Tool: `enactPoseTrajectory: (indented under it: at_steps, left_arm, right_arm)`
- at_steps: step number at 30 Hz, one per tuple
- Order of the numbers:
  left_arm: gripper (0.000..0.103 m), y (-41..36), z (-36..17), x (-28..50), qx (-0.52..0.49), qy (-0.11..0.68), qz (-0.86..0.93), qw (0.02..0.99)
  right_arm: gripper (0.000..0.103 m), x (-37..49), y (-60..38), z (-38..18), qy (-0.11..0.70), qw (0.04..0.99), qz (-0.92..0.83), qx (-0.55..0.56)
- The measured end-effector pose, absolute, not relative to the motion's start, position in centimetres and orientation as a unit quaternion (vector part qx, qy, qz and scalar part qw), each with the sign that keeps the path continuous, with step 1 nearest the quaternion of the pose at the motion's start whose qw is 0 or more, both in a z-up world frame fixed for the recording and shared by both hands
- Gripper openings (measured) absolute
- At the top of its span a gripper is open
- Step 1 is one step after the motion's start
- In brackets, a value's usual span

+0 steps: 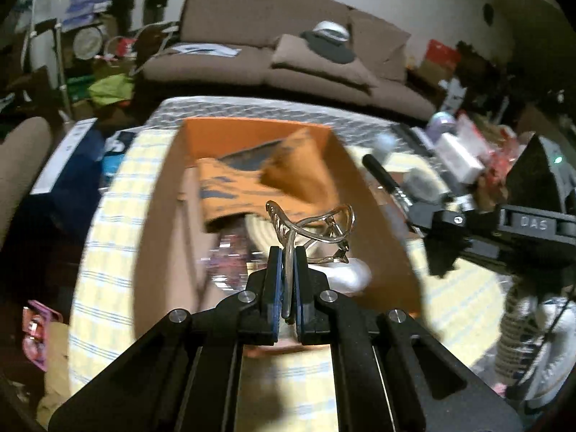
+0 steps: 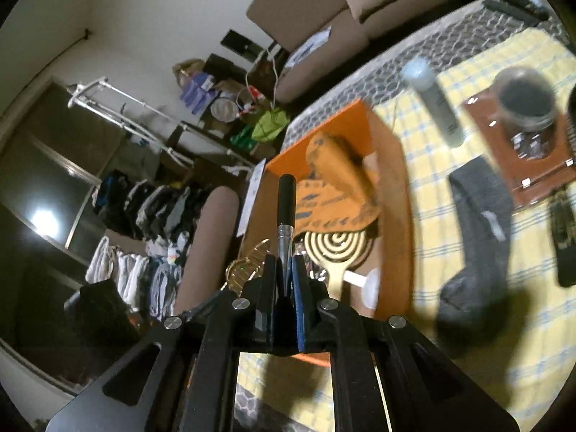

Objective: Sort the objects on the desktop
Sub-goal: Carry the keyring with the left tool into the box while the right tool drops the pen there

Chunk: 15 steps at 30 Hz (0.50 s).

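Both tongs hang over the orange box [image 1: 259,136]. The left gripper [image 1: 287,262] pinches a gold hair clip [image 1: 316,230]; the right gripper [image 2: 286,273] pinches a black pen [image 2: 287,201]. Let go early, and they could miss the box.

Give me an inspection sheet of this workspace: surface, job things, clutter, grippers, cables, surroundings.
Surface: yellow checked tablecloth over a grey patterned table.
Job's things: open orange cardboard box holding an orange printed pouch and a cream spiral-patterned paddle.
Clutter: grey sock, grey spray can, dark jar on a brown tray.
Grippers: left gripper shut on a gold metal hair claw; right gripper shut on a black-and-silver pen.
Cables: nothing seen on the table.
Surroundings: brown sofa, clothes rack.
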<state>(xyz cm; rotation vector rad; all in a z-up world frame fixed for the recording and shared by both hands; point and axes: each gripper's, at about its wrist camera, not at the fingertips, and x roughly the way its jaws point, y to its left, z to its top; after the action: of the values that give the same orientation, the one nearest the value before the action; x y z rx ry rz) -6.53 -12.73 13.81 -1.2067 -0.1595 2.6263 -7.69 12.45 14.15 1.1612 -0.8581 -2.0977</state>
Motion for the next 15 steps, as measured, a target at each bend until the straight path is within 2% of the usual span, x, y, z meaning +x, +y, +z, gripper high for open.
enactPoseTrajectory:
  at_steps: [7, 15]
  left_arm:
    - [0.006, -14.9, 9.9, -8.3, -0.438, -0.025, 0.893, 0.102]
    - [0.006, -14.8, 8.0, -9.1, -0.461, 0.014, 0.884, 0.083]
  right_arm:
    - [0.007, -9.5, 8.7, 11.3, -0.279, 0.281, -0.788, 0.472]
    - [0.007, -10.5, 5.5, 9.8, -0.235, 0.285, -0.787, 0.494]
